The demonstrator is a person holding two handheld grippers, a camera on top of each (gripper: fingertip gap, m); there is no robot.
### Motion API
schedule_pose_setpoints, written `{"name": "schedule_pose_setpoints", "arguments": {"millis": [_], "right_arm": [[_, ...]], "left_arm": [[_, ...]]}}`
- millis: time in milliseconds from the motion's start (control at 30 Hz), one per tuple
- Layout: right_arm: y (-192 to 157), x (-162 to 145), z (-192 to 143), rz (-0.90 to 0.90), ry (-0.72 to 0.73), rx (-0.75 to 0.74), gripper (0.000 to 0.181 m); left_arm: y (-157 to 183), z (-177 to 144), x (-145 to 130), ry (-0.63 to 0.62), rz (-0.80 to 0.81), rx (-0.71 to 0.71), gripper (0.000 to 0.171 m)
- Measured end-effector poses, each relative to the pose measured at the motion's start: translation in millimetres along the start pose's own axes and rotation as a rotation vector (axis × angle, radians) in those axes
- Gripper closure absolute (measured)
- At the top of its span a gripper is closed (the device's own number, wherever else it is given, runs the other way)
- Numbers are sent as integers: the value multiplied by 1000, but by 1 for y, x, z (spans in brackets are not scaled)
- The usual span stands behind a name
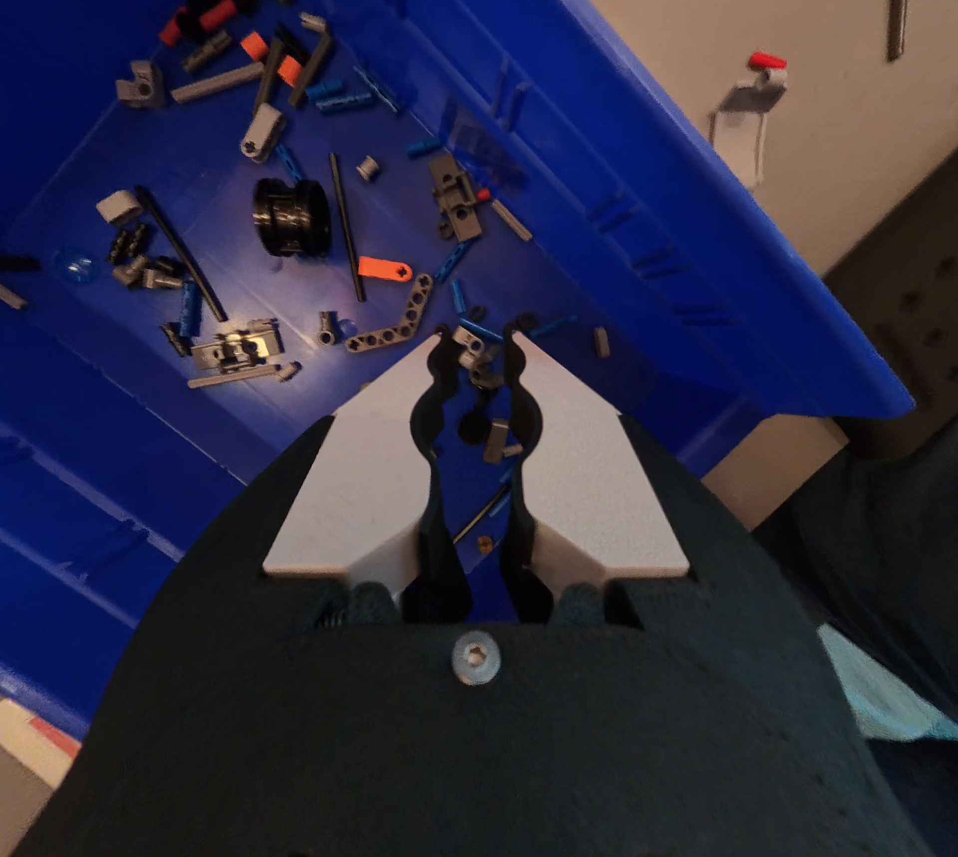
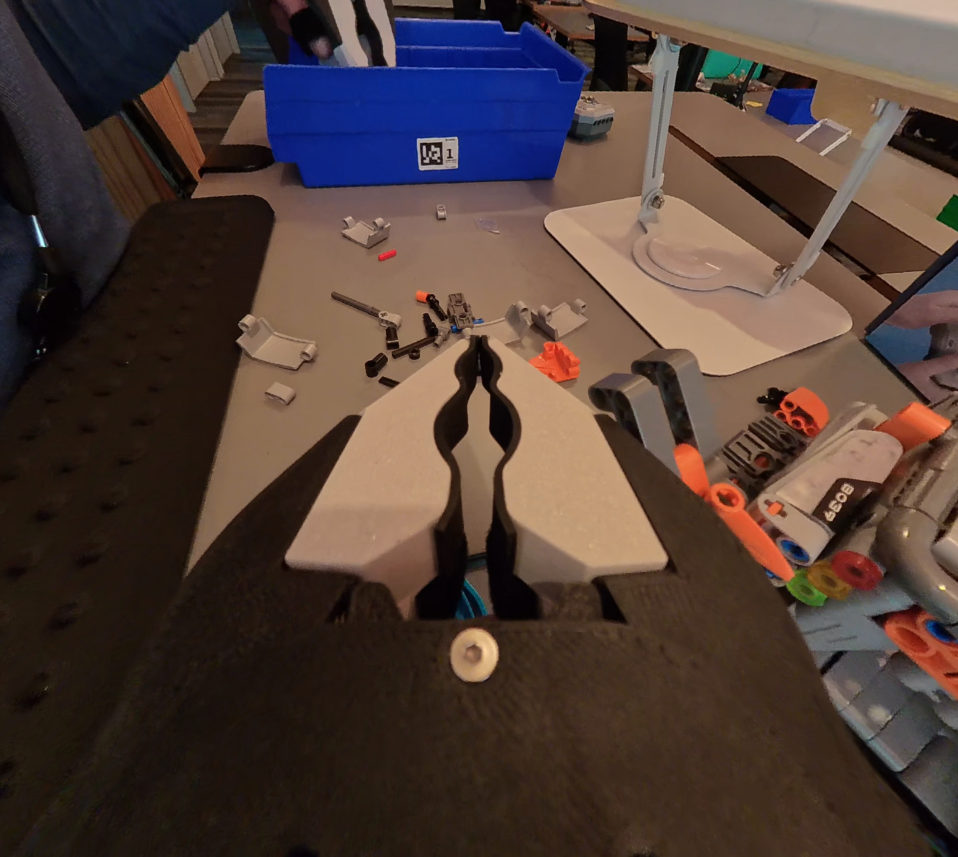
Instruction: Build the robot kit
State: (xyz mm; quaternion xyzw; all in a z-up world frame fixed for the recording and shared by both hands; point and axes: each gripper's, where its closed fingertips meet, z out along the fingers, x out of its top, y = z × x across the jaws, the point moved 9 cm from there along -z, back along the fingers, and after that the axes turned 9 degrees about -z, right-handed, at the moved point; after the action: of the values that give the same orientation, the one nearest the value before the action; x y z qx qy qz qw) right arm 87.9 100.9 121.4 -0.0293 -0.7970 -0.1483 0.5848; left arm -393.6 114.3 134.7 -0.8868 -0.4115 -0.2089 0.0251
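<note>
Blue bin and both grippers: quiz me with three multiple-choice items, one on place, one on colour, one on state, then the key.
1. Where is the left gripper?
A. Reaching into the blue bin
B. Resting on the white stand base
C. Over the built model

2. What colour is the flat tab-shaped piece beside the black wheel in the bin?
A. Green
B. Orange
C. White

3. How do the right gripper's jaws stand?
A. Wide apart
B. Clamped on a wheel
C. Together at the tips, holding nothing

Key: 1 A, both views show it inside the bin; 2 B, it is plainly orange against the blue floor; 3 C, the tips meet above the grey table with nothing between.
</note>
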Motion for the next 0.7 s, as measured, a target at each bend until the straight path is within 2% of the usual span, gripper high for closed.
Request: {"name": "schedule_pose_setpoints", "arguments": {"millis": [100, 233, 467, 700], "right_arm": [[2, -1, 1, 6, -15, -8, 181], [4, -2, 1, 19, -17, -15, 181], [6, -4, 1, 27, -31, -30, 181], [6, -5, 1, 25, -39, -32, 181]], "left_arm": [[-9, -1, 8, 72, -7, 42, 155], [-8, 4, 26, 144, 55, 2, 156], [-3, 29, 40, 94, 120, -42, 153], [-9, 57, 32, 34, 74, -56, 153]]}}
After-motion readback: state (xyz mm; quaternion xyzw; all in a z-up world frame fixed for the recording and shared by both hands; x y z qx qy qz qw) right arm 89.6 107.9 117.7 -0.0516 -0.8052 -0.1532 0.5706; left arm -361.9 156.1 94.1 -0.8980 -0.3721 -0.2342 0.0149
